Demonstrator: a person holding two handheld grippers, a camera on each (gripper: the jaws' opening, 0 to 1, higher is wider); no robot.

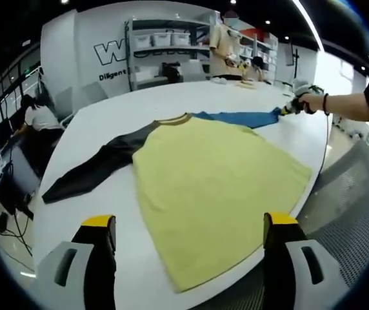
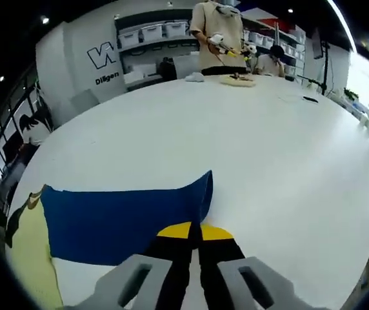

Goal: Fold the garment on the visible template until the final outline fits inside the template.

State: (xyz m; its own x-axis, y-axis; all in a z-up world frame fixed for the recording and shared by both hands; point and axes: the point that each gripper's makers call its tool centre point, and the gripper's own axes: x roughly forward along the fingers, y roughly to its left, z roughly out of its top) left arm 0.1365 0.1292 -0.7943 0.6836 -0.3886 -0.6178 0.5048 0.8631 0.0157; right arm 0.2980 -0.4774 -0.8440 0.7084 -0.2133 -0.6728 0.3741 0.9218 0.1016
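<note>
Tongs: our right tongs (image 2: 194,240) are clamped together on the blue sleeve (image 2: 123,219); our left tongs (image 1: 188,229) stand wide apart over the garment (image 1: 217,177).
Garment: yellow body flat on the table (image 1: 107,123), hem at the near edge.
Left gripper view: shows us the dark sleeve (image 1: 97,165) stretched out, and our right hand (image 1: 310,102).
Around: a person (image 2: 220,35) stands at the far edge.
Room: we see bare table beyond the sleeve.

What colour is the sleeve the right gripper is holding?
Blue sleeve; it shows best in the right gripper view.
</note>
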